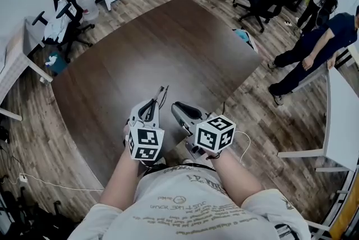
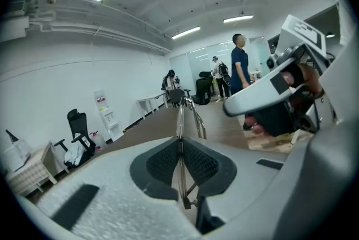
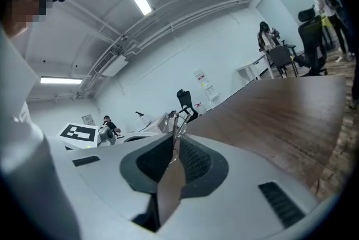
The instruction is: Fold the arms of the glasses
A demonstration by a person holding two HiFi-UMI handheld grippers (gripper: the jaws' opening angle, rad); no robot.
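Observation:
Thin metal-framed glasses (image 1: 159, 97) are held above the near end of the dark brown table (image 1: 168, 42). My left gripper (image 1: 148, 111) is shut on them; in the left gripper view the wire frame (image 2: 180, 121) stands edge-on, pinched between the dark pads (image 2: 162, 163). My right gripper (image 1: 177, 107) is just to the right, pointing toward the glasses. In the right gripper view a slim gap shows between its pads (image 3: 193, 163). The glasses' metal (image 3: 175, 121) sits at the far end of that gap; I cannot tell if it touches.
Two people (image 1: 314, 48) stand on the wood floor to the right of the table, beside a white desk (image 1: 342, 115). Black office chairs (image 1: 263, 0) stand at the back right. A chair draped with clothing (image 1: 59, 20) is at the left.

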